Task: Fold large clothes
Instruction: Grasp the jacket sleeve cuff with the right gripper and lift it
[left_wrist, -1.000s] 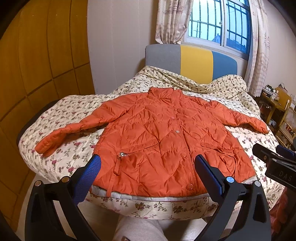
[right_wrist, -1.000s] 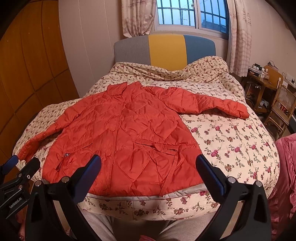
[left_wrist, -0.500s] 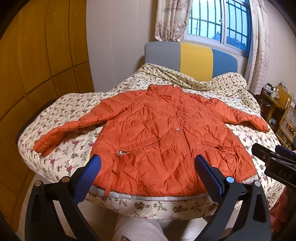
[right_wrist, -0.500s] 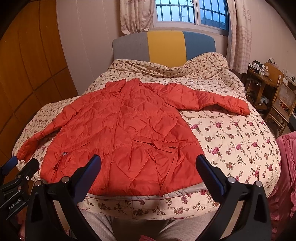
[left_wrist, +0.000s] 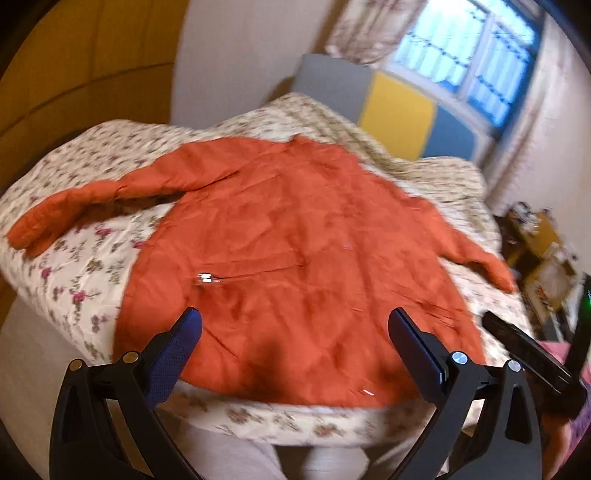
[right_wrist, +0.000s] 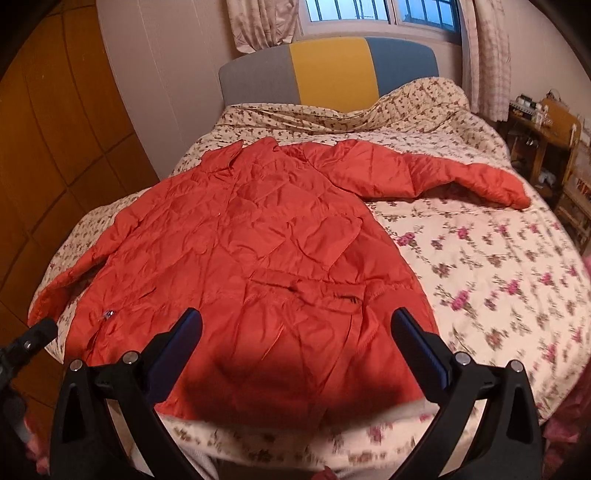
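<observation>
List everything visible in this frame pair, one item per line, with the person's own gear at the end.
jacket: one, orange, spread flat on the bed, sleeves out to both sides
bedspread: one, cream with flowers, covering the bed
headboard: one, grey, yellow and blue panels, far end of the bed
window: one, barred, above the headboard
curtains: patterned, pale, beside the window
wardrobe: one, wooden, left wall
desk: one, wooden, cluttered, right side
left claw: open, above the jacket hem
right claw: open, above the jacket hem

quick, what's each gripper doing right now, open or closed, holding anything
Left gripper: open, holding nothing, above the hem of the orange jacket.
Right gripper: open, holding nothing, above the same hem.
</observation>
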